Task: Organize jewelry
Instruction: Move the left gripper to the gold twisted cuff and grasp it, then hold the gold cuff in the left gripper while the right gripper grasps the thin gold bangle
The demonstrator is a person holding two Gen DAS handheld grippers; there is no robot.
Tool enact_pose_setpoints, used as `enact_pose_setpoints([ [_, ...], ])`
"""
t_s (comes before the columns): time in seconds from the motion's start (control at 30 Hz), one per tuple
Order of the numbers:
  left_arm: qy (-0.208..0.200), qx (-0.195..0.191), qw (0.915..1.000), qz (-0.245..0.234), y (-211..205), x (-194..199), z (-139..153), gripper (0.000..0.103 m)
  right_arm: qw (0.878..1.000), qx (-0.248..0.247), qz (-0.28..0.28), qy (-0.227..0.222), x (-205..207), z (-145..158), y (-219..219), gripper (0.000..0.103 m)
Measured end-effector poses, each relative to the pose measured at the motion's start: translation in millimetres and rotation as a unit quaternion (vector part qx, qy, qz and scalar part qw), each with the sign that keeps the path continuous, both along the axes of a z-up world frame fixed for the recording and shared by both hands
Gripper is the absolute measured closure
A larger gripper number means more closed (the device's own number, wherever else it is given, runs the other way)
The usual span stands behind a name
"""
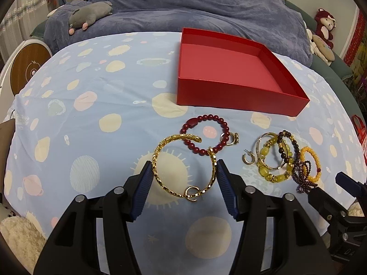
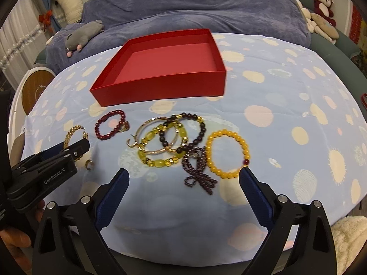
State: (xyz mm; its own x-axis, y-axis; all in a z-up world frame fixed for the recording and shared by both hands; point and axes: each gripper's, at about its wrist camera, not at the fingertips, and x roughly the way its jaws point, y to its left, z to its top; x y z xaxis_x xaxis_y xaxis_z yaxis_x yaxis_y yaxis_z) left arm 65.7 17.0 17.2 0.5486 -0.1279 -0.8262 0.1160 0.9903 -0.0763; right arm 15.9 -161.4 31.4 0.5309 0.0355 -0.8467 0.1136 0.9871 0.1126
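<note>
- Left gripper (image 1: 184,174) angled steeply down toward the planet-print cloth (image 1: 91,114), blue ribbed pads clamped on either side of the gold chain bangle (image 1: 183,167), jaws about half spread.
- Bangle open-ended, its far ends tucked against the dark red bead bracelet (image 1: 205,135); small gold ring (image 1: 191,192) at its near edge, another ring (image 1: 234,138) beside the red beads.
- In the right wrist view, left gripper seen from the side at lower left, fingers of a bare hand (image 2: 13,240) wrapped round its handle.
- Right gripper (image 2: 183,183) likewise tilted down, jaws wide apart, nothing pressed between the pads; right pad tip just beside the orange bead bracelet (image 2: 227,152).
- Ahead of those jaws: purple beaded bow piece (image 2: 198,169), yellow-green stone bracelet (image 2: 160,146), dark bead bracelet (image 2: 185,130) and thin metal bangle (image 2: 158,135) overlapping in one cluster, small hoop earring (image 2: 132,143) at its left edge.
- Red shallow box (image 2: 160,87) beyond the jewelry on the cloth, nothing inside.
- Blue blanket (image 2: 195,6) behind.
</note>
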Motion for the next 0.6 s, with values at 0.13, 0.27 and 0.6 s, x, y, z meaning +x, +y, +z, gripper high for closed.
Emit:
enact_pose_setpoints([
  [0.13, -0.001, -0.001, 0.9999, 0.01, 12.9, -1.0, 3.6, 0.049, 0.999, 0.027, 0.023, 0.014, 17.4, -8.3, 16.1, 0.011],
  [0.27, -0.003, 0.005, 0.9998, 0.018, 23.7, -2.2, 5.0, 0.049, 0.998, 0.049, 0.036, 0.028, 30.0, -18.5, 28.0, 0.017],
  [0.6, 0.006, -0.006, 0.9993, 0.037, 40.0, -3.2, 0.1, 0.049, 0.998, 0.048, 0.024, 0.039, 52.9, -35.7, 21.7, 0.027],
])
